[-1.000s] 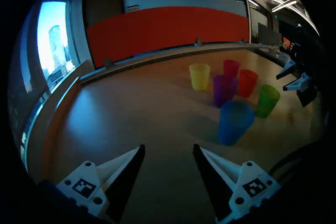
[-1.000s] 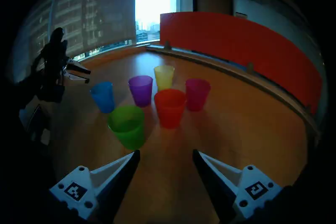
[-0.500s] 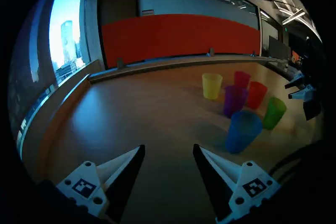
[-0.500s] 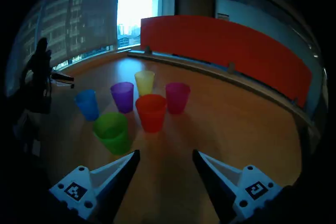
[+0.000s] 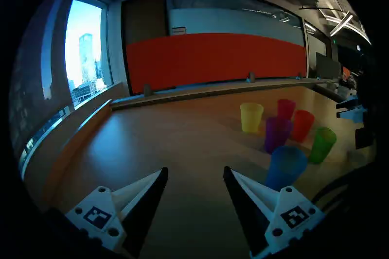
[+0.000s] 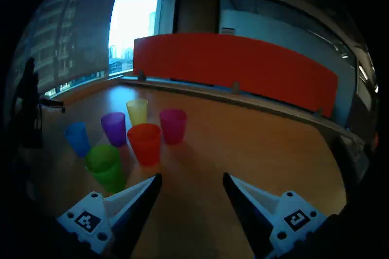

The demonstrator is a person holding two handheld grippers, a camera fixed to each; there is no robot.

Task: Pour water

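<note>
Wooden table (image 6: 253,142), 6 coloured cups (image 6: 144,143) upright in a tight cluster. Green cup (image 6: 105,166) nearest right gripper (image 6: 192,175), ahead and left; blue cup (image 5: 286,166) nearest left gripper (image 5: 194,169), ahead and right. Both jaws spread, gripping nothing.

The camera on my left gripper (image 5: 194,169) sits low over the wooden table (image 5: 160,137), looking along its fingers toward the red partition (image 5: 214,60), with the cluster of cups (image 5: 277,134) close on its right, the blue cup (image 5: 286,166) nearest. The one on my right gripper (image 6: 192,175) is equally low and faces that partition from the cluster's other side, the green cup (image 6: 104,166) nearest on its left. Both views share cups, table, partition and bright window (image 5: 87,64).
</note>
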